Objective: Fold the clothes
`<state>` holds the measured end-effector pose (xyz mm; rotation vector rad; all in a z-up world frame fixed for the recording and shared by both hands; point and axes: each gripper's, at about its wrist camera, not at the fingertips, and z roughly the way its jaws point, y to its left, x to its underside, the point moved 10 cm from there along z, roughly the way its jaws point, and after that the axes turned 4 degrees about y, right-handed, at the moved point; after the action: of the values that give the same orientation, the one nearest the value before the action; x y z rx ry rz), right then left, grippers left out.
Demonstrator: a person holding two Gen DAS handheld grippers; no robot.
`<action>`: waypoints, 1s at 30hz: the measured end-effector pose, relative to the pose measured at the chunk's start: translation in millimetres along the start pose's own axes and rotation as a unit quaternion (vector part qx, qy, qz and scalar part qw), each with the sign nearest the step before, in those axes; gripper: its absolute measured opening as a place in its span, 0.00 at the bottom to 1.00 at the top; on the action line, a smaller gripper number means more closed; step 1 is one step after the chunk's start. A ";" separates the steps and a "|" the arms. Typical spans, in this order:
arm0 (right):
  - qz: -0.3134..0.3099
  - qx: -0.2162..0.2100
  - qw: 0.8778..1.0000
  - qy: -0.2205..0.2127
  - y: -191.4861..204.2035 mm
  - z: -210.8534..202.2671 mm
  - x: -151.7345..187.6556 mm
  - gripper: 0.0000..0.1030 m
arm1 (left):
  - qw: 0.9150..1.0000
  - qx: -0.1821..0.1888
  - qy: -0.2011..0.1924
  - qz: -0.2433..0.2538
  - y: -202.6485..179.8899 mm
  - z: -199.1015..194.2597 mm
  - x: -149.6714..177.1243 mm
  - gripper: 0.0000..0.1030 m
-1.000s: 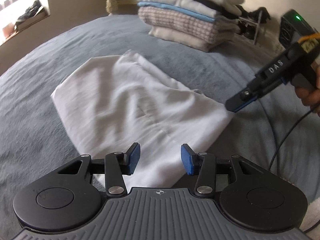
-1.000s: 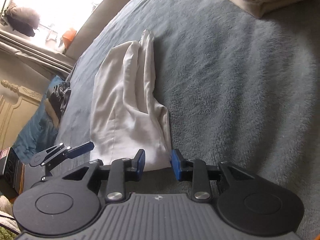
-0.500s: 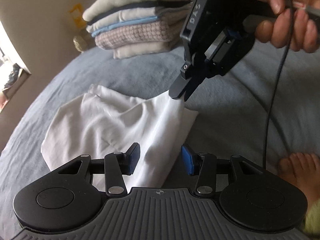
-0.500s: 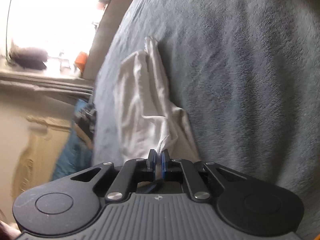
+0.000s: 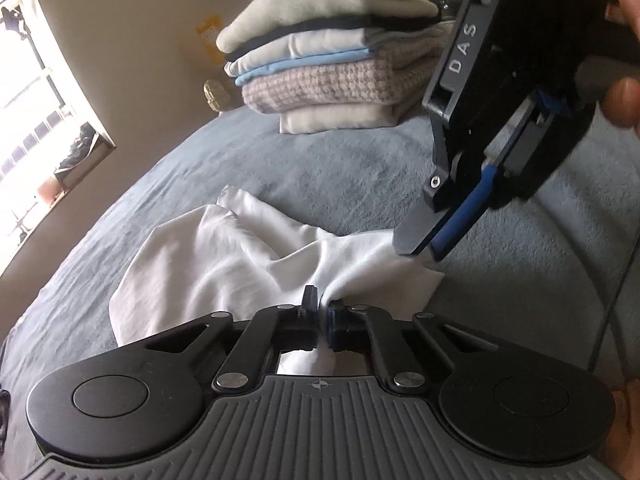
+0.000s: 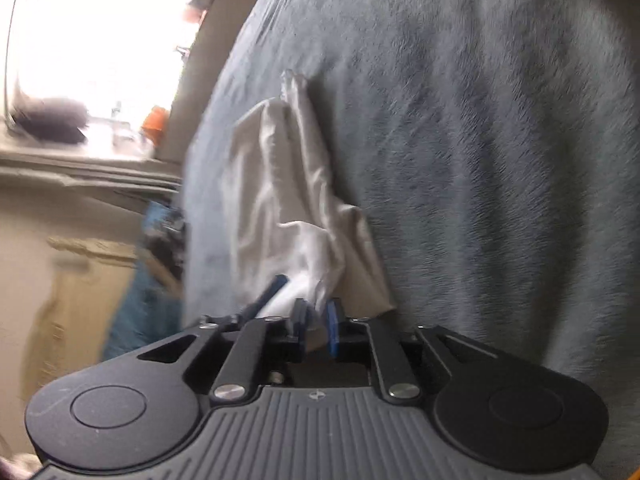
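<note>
A: Two grippers are seen at the near edge of the white garment [image 5: 240,264], which is spread on the grey-blue bed cover [image 5: 340,168].

B: How are the jaws of the left gripper [image 5: 322,312] set?

A: They are drawn narrow, and a pinch of the white cloth is held between them; the fabric is gathered into creases that run toward that point.

B: And the right gripper [image 5: 420,246]?

A: In the left wrist view it is seen coming down from the upper right, gripped by a hand [image 5: 624,96], with its tips closed on the garment's corner. In its own view [image 6: 318,318] a fold of cloth is caught between the blue pads, which are nearly together.

B: What else is shown?

A: A stack of folded clothes [image 5: 332,60] is set further back on the bed, well apart from the garment. A bright window [image 6: 92,40] is seen beyond the bed's edge.
</note>
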<state>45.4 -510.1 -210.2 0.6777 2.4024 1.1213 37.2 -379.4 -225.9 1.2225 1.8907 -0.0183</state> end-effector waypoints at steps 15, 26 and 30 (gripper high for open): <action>-0.155 0.134 0.979 0.011 17.3 10.9 12.1 0.13 | 1.000 -0.012 -0.006 -0.010 1.3 -8.8 -4.2 0.03; -0.066 0.022 0.997 0.038 6.4 28.9 3.8 0.12 | 1.000 -0.017 -0.015 -0.012 2.0 -14.8 -6.1 0.03; -0.030 -0.005 0.999 0.032 -7.7 29.0 0.0 0.12 | 0.999 -0.027 -0.020 -0.001 0.9 -14.0 -6.5 0.03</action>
<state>59.2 -497.3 -233.5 0.5697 2.4524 1.1448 29.9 -377.7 -212.4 1.1762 1.8462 0.0084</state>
